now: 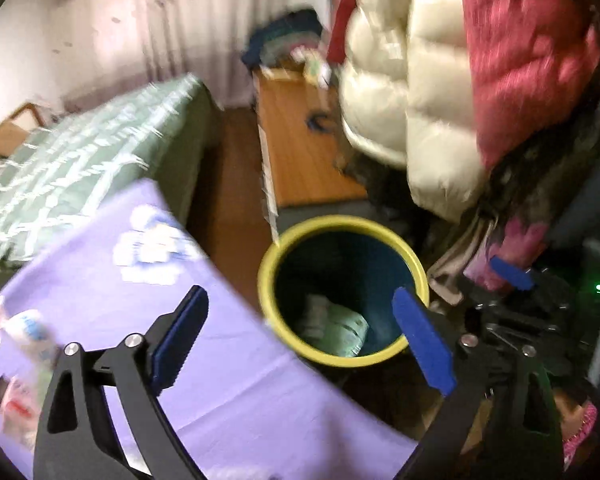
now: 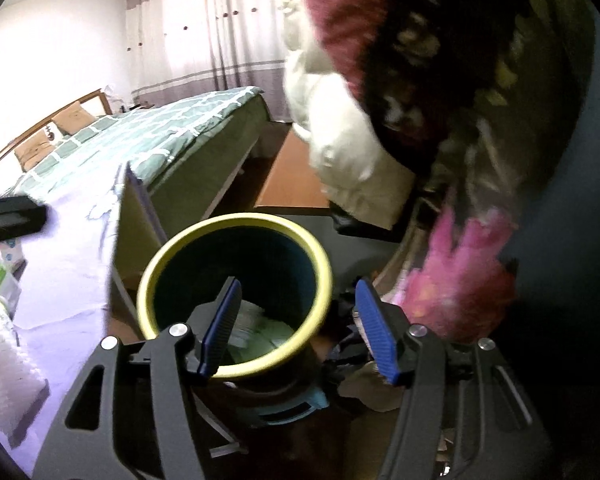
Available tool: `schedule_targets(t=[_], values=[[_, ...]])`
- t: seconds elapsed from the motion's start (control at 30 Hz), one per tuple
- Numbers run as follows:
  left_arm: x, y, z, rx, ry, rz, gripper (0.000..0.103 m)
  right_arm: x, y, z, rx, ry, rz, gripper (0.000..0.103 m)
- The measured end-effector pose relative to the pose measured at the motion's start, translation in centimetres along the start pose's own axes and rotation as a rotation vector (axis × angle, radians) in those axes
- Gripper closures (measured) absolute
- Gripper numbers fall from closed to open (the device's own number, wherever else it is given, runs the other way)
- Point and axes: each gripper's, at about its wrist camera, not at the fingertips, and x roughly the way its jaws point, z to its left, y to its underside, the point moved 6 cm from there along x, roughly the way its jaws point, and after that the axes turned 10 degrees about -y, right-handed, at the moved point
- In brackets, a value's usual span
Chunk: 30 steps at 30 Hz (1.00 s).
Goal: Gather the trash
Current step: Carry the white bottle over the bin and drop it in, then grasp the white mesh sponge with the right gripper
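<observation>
Both pairs of jaws are standing wide apart with nothing between them. The right gripper [image 2: 298, 328] is hovering right over the yellow-rimmed bin [image 2: 236, 226], its left finger dipping across the rim; the left gripper [image 1: 300, 338] is hanging above the bin's near edge, beside the purple-clothed table [image 1: 228, 392]. 1 pale green packet [image 1: 338, 330] is lying crumpled at the bin's bottom. More wrappers [image 2: 2, 276], blurred, are sitting on the table. These are probably light, soft and crinkly, likely slippery film; pinching a bunched fold mid-body should be holding better than a flat edge.
</observation>
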Motion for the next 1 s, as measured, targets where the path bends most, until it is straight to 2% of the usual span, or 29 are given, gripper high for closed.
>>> schedule_targets(t=[0.07,0.17,0.23,0.3,0.4,0.5,0.6,0.77,0.9,1.0], values=[[-2.8,0.7,2.8,-0.048,-0.03,-0.046,0.006,0.0,-0.2,1.6,-0.02,-0.025,0.0,0.045],[-7.3,2.9,9.0,-0.154,-0.117,-0.107,0.005,0.1,-0.3,4.8,-0.058,-0.079,0.003,0.045],[-10.1,5.1,13.3,-0.216,-0.214,-0.137,0.005,0.4,-0.4,6.8,-0.08,-0.118,0.009,0.045],[-12.6,7.7,17.7,-0.274,-0.327,-0.149,0.005,0.7,-0.6,9.1,-0.104,-0.154,0.017,0.045],[-15.0,11.1,22.3,-0.346,-0.435,-0.144,0.005,1.3,-0.9,13.3,-0.148,-0.225,0.038,0.045],[-17.1,14.3,26.6,-0.425,-0.507,-0.143,0.005,1.6,-1.0,17.0,-0.187,-0.284,0.054,0.045],[-18.6,17.1,29.7,-0.484,-0.559,-0.148,0.005,1.5,-1.2,21.3,-0.227,-0.365,0.069,0.045],[-20.3,20.0,32.3,-0.535,-0.609,-0.161,0.005,0.9,-0.9,28.8,-0.309,-0.497,0.098,0.045],[-21.2,21.6,33.7,-0.544,-0.652,-0.159,0.005,0.6,-0.3,32.9,-0.372,-0.544,0.11,0.045],[-21.6,22.6,34.1,-0.555,-0.655,-0.153,0.005,0.6,0.0,35.2,-0.39,-0.584,0.137,0.045]])
